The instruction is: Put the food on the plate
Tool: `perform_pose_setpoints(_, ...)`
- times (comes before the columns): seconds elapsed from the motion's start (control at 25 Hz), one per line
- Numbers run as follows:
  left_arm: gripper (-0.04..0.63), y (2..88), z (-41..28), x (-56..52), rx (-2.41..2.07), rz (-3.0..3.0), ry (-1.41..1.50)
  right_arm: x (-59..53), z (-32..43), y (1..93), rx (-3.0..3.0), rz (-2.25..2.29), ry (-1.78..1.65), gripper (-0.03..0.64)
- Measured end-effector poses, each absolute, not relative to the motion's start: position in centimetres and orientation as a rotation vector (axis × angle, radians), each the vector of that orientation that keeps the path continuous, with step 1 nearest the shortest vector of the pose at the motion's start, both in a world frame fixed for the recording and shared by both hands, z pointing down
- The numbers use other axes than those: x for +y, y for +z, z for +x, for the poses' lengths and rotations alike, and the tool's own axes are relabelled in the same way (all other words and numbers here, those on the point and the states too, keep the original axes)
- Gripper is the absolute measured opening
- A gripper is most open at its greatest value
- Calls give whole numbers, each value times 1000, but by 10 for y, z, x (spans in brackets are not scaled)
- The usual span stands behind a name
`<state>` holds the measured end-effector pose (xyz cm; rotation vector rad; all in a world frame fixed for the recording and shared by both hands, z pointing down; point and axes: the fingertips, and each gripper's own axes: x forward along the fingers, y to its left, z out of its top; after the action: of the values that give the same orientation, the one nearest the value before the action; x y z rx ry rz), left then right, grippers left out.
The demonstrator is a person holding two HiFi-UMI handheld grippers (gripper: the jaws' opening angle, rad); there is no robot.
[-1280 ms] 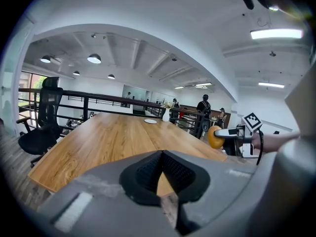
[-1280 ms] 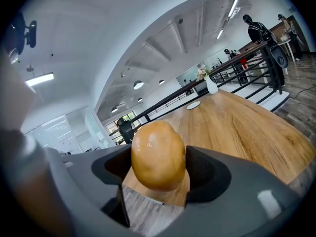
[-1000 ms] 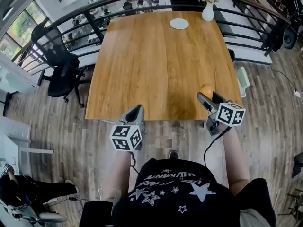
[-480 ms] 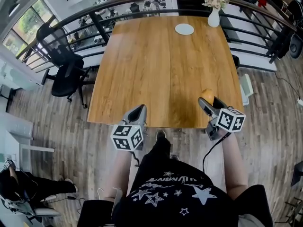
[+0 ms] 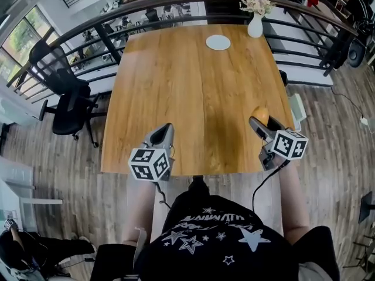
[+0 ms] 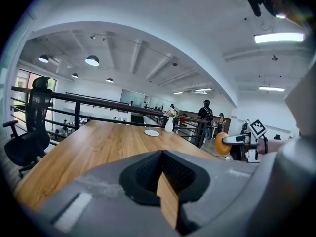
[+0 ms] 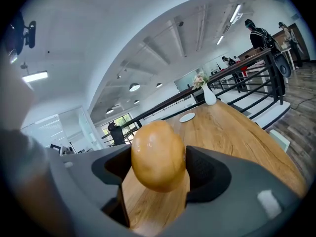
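Note:
A round golden-brown bun [image 7: 158,155] sits between the jaws of my right gripper [image 7: 159,174], which is shut on it above the near right part of the wooden table [image 5: 187,86]. In the head view the bun [image 5: 259,115] pokes out ahead of that gripper [image 5: 262,124]. The small white plate [image 5: 218,42] lies at the table's far side, also seen as a plate [image 7: 187,117] in the right gripper view and a plate [image 6: 151,133] in the left one. My left gripper [image 5: 162,138] is shut and empty over the near left edge.
A white vase with flowers [image 5: 255,17] stands just right of the plate at the far edge. A black railing [image 5: 176,4] runs behind the table. A black office chair [image 5: 61,92] stands to the left. People stand in the distance [image 6: 206,115].
The view has shifted as the person stepped nearer the table. Both grippers now reach a little further over the near edge; the bun stays held.

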<state>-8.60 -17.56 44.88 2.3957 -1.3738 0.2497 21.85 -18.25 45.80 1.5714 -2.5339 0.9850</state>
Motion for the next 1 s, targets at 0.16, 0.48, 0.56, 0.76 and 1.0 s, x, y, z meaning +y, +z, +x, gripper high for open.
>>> perform_pose_setpoints(0.16, 3, 439, -87, -222, -1358, 2418, 233, -224, 227, 450, -2521, 1613, 972, 342)
perform_pose_setpoints(0.48, 2, 409, -90, -299, -1358, 2448, 204, -289, 231, 430, -2489, 1628, 951, 344)
perform_pose_setpoints(0.56, 3, 404, -89, -318, -1358, 2458, 208, -305, 233, 429, -2476, 1625, 948, 343)
perform_pose_setpoints(0.76, 3, 408, -98, -358, -1364, 2453, 216, -344, 220, 430, -2463, 1609, 923, 344)
perform_pose_setpoints(1.0, 2, 408, -75, -413, -1339, 2456, 242, -404, 229, 417, -2471, 1590, 893, 342)
